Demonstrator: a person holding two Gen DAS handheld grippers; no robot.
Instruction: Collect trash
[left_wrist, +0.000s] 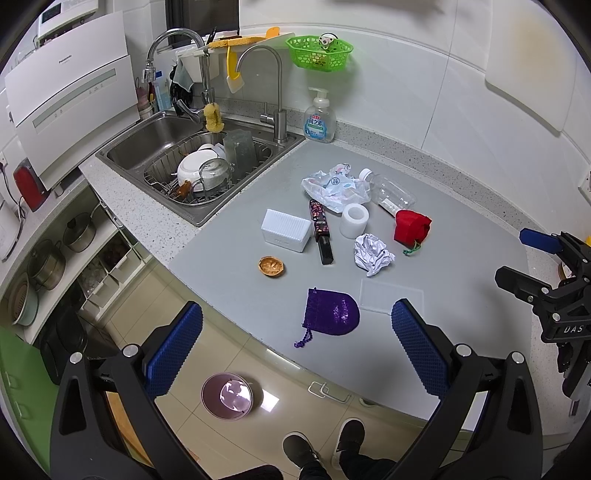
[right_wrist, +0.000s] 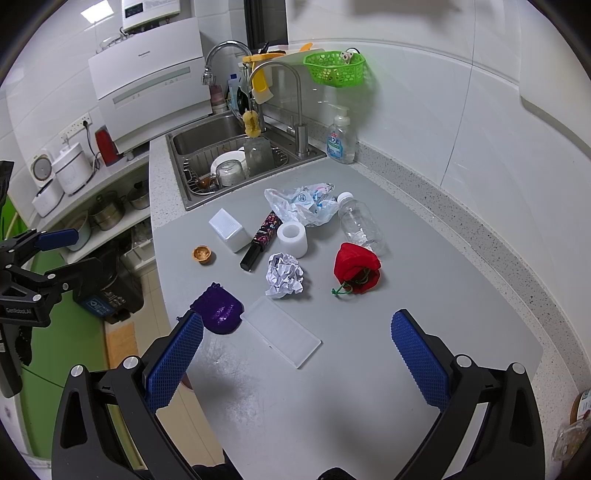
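On the grey counter lie a crumpled paper ball (left_wrist: 373, 254) (right_wrist: 284, 275), a crumpled plastic bag (left_wrist: 334, 186) (right_wrist: 301, 203), an empty clear bottle (left_wrist: 389, 192) (right_wrist: 360, 223) and a walnut shell half (left_wrist: 271, 266) (right_wrist: 203, 254). A pink bin (left_wrist: 228, 396) stands on the floor below the counter edge. My left gripper (left_wrist: 295, 349) is open and empty, above the counter's front edge near a purple pouch (left_wrist: 332, 314). My right gripper (right_wrist: 295, 356) is open and empty, above the counter in front of a clear lid (right_wrist: 282, 336).
A red pouch (left_wrist: 412, 227) (right_wrist: 356, 267), white box (left_wrist: 286, 229) (right_wrist: 229, 229), white roll (left_wrist: 354, 220) (right_wrist: 293, 239) and dark tube (left_wrist: 320, 230) (right_wrist: 262, 240) also lie on the counter. A sink (left_wrist: 155, 146) with dishes and a soap bottle (left_wrist: 319, 118) are behind.
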